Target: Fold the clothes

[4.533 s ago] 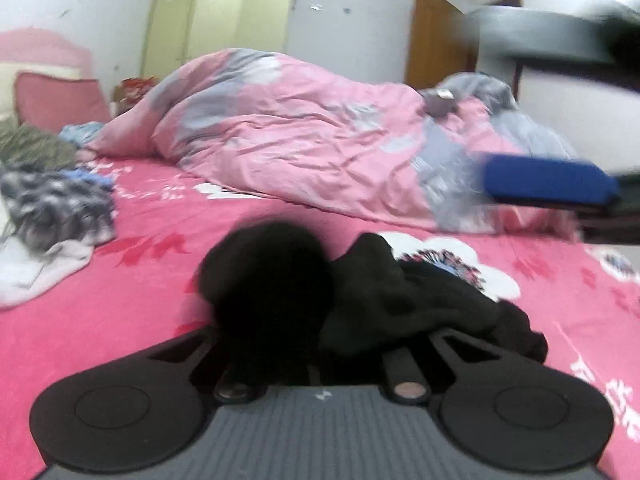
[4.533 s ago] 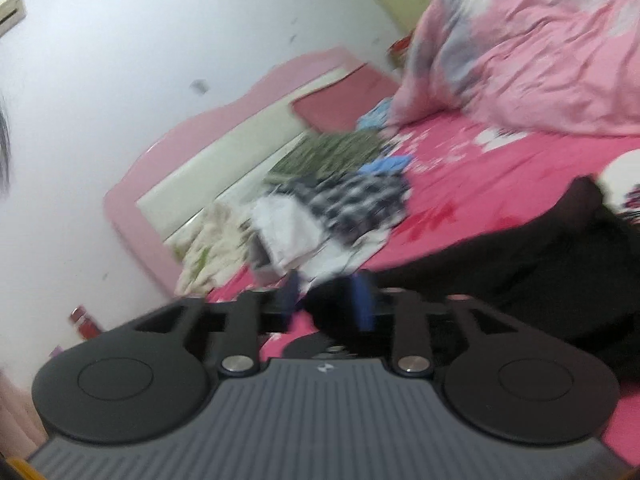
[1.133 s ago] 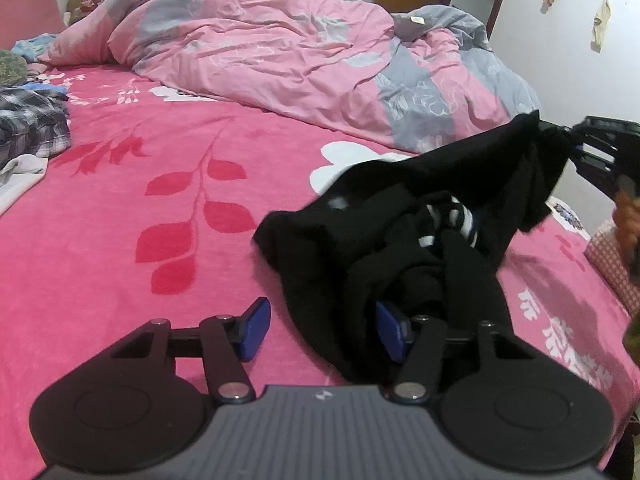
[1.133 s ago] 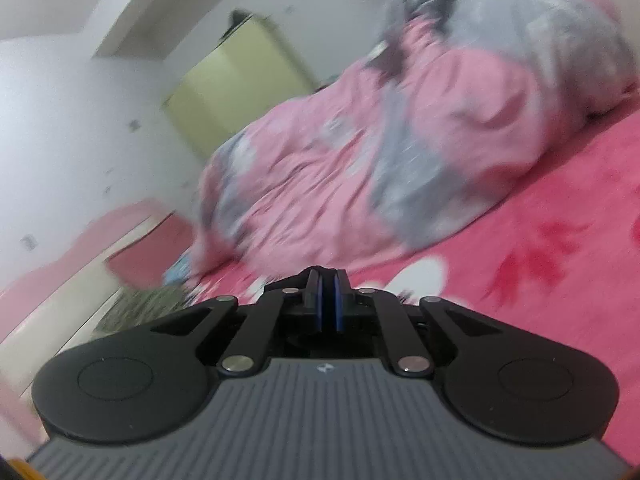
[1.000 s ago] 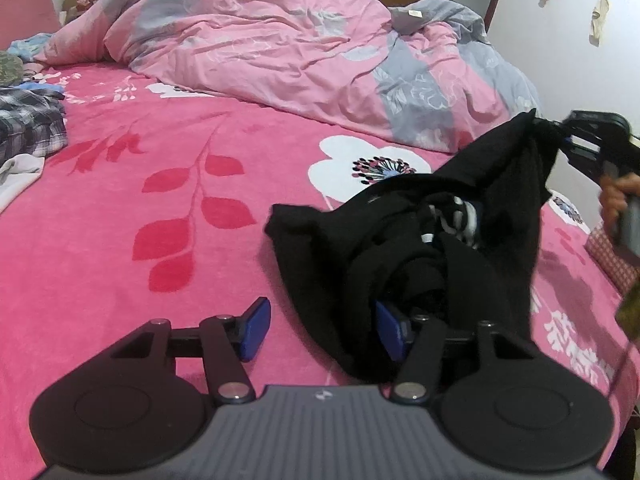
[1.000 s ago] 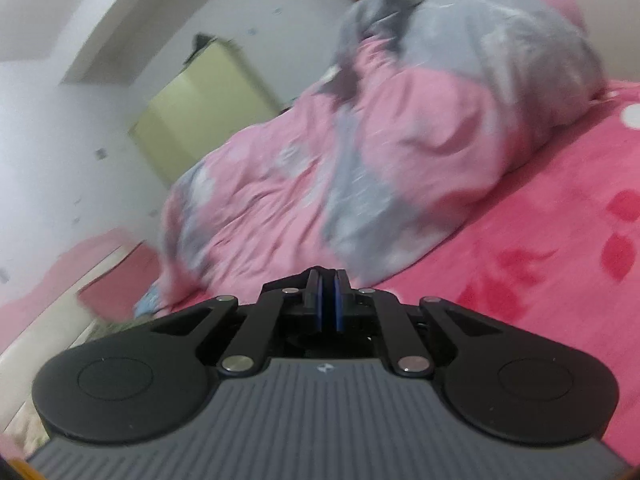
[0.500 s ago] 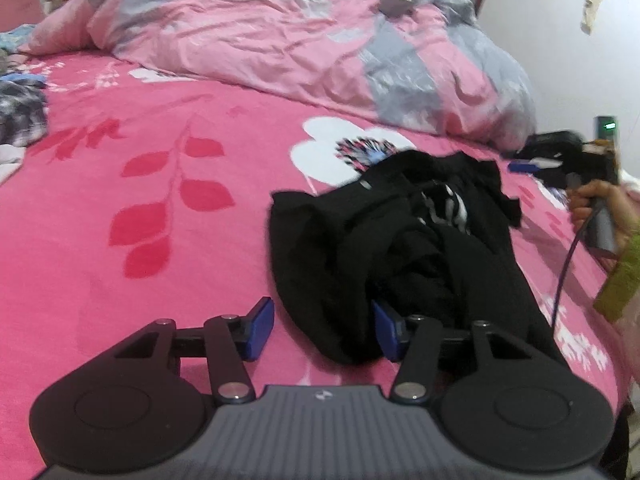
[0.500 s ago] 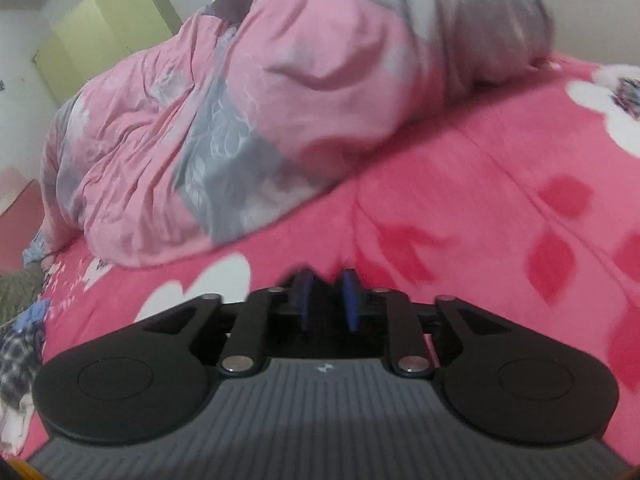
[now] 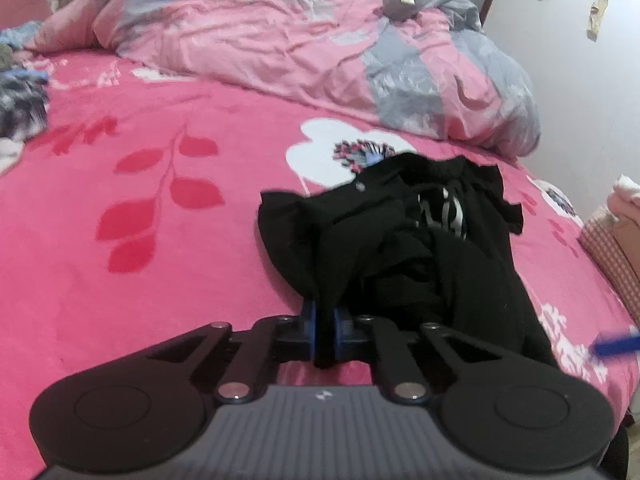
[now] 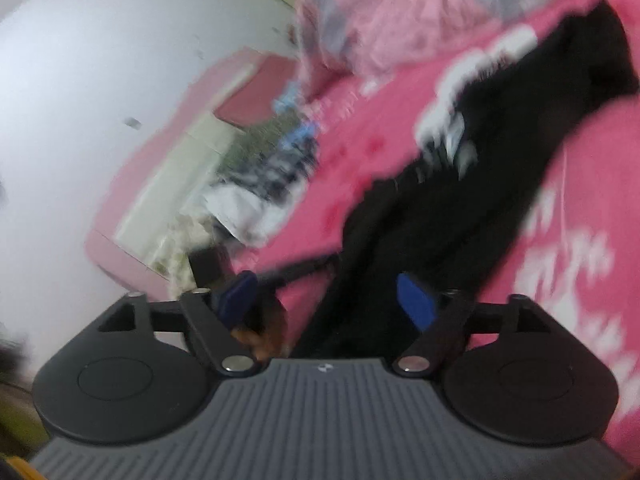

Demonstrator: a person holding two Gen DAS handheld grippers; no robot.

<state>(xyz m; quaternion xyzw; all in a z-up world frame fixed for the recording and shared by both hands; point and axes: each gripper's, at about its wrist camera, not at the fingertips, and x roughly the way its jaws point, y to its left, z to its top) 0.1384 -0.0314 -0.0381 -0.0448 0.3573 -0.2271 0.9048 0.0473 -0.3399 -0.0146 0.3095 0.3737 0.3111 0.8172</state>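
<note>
A black garment (image 9: 404,248) with a white print lies crumpled on the pink bed sheet (image 9: 140,208). My left gripper (image 9: 324,326) is shut on the garment's near edge, with black cloth pinched between the blue pads. In the blurred right wrist view, my right gripper (image 10: 328,304) is open, its blue pads wide apart, just above the near end of the same black garment (image 10: 460,208). One blue pad (image 9: 614,345) of the right gripper shows at the right edge of the left wrist view.
A rumpled pink and grey duvet (image 9: 304,44) lies along the far side of the bed. A pile of other clothes (image 10: 260,184) sits near the pink headboard (image 10: 132,188). A checked item (image 9: 612,256) stands past the bed's right edge.
My left gripper has closed on the garment's near edge. My right gripper let go of the garment, opened wide and swung down and left over its near end; the garment dropped flat.
</note>
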